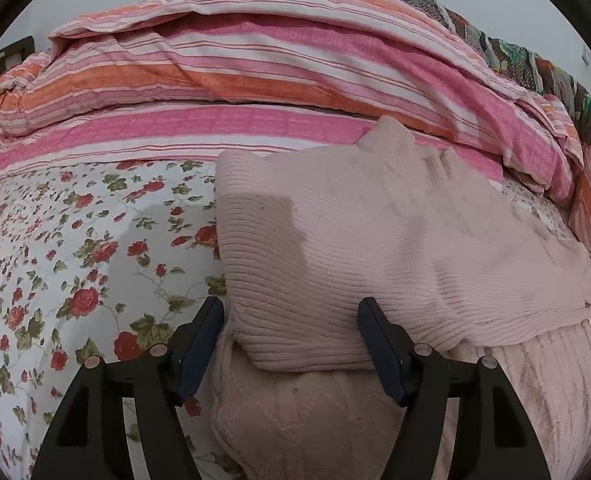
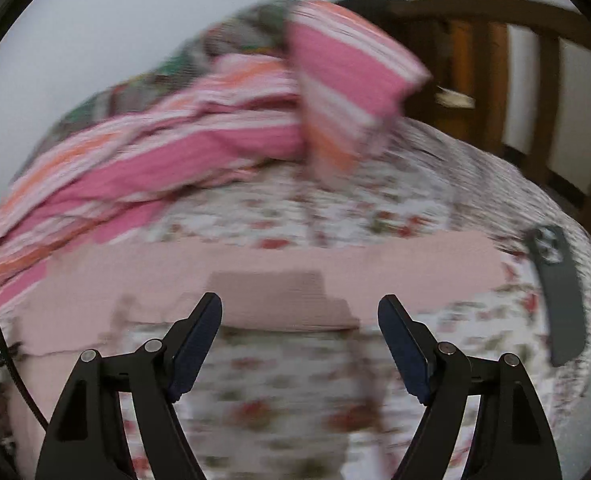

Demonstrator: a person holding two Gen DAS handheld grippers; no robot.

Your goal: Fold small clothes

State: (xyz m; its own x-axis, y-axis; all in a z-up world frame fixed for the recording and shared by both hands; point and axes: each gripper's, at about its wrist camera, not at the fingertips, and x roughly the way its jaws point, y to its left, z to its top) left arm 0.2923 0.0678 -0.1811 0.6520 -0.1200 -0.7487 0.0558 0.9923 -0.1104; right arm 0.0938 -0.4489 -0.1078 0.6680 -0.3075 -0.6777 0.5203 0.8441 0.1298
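A pale pink ribbed knit sweater lies on the floral bed sheet, one part folded over a lower layer. My left gripper is open, its jaws standing on either side of the folded part's near edge, not closed on it. In the blurred right wrist view a pink sleeve lies flat across the sheet. My right gripper is open and empty just in front of the sleeve's near edge.
A pink and orange striped duvet is heaped along the back of the bed, also seen in the right wrist view. A dark phone lies at the right on the sheet. A wooden chair stands behind the bed.
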